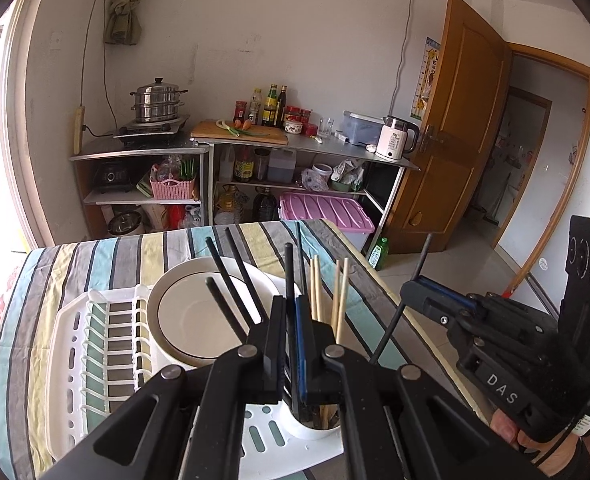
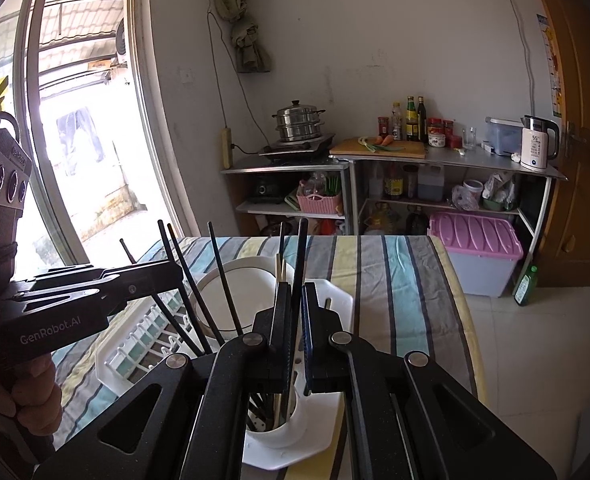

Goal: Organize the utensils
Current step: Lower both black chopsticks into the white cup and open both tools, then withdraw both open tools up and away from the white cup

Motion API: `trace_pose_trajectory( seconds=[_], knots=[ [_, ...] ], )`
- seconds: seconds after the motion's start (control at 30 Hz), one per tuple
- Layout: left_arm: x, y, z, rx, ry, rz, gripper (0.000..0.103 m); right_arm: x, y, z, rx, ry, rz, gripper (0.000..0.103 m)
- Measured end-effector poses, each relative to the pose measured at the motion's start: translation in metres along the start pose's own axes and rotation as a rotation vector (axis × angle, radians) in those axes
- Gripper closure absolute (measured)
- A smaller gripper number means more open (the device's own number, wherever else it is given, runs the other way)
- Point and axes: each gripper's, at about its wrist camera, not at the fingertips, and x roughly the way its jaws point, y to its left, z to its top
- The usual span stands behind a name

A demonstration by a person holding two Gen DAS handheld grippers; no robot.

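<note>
My left gripper [image 1: 290, 300] is shut on a black chopstick [image 1: 289, 268], held upright over the white utensil cup [image 1: 315, 432]. The cup sits in a corner of the white dish rack [image 1: 71, 360] and holds several black chopsticks [image 1: 231, 264] and wooden chopsticks [image 1: 341, 292]. My right gripper [image 2: 296, 288] is shut on another black chopstick [image 2: 302, 248], which slants down toward the cup [image 2: 283, 432]. From the left wrist view, the right gripper [image 1: 409, 286] hangs right of the cup, past the table edge. The left gripper [image 2: 177, 274] shows at the left of the right wrist view.
A white plate [image 1: 191, 320] leans in the rack on the striped tablecloth [image 1: 35, 300]. Behind the table stand metal shelves [image 1: 143, 152] with a steamer pot [image 1: 157, 100], bottles and a kettle [image 1: 395, 136]. A pink-lidded box [image 2: 475, 240] and green bottle [image 2: 526, 284] sit on the floor.
</note>
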Motion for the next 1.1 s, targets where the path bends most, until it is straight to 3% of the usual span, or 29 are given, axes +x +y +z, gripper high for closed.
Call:
trace_pose_trajectory(
  seconds=[0.33, 0.43, 0.67, 0.83, 0.97, 1.1],
  knots=[
    [-0.007, 0.006, -0.001, -0.019, -0.006, -0.036, 0.099, -0.001, -0.009, 0.001, 0.028, 0.011, -0.002, 0.097],
    [-0.015, 0.008, -0.003, -0.026, -0.02, -0.063, 0.097, -0.005, -0.009, 0.0, 0.027, 0.0, 0.002, 0.085],
    [-0.048, 0.011, -0.018, -0.035, -0.085, -0.127, 0.078, -0.021, -0.003, -0.006, 0.026, -0.024, 0.014, 0.084],
    [-0.076, 0.012, -0.037, -0.03, -0.118, -0.177, 0.074, -0.04, 0.004, -0.017, 0.023, -0.043, 0.029, 0.081],
    [-0.101, 0.012, -0.062, -0.024, -0.144, -0.174, 0.063, -0.061, 0.015, -0.034, 0.017, -0.064, 0.046, 0.069],
    [-0.125, 0.008, -0.095, -0.006, -0.167, -0.125, 0.054, -0.08, 0.026, -0.056, -0.003, -0.071, 0.044, 0.068]
  ],
)
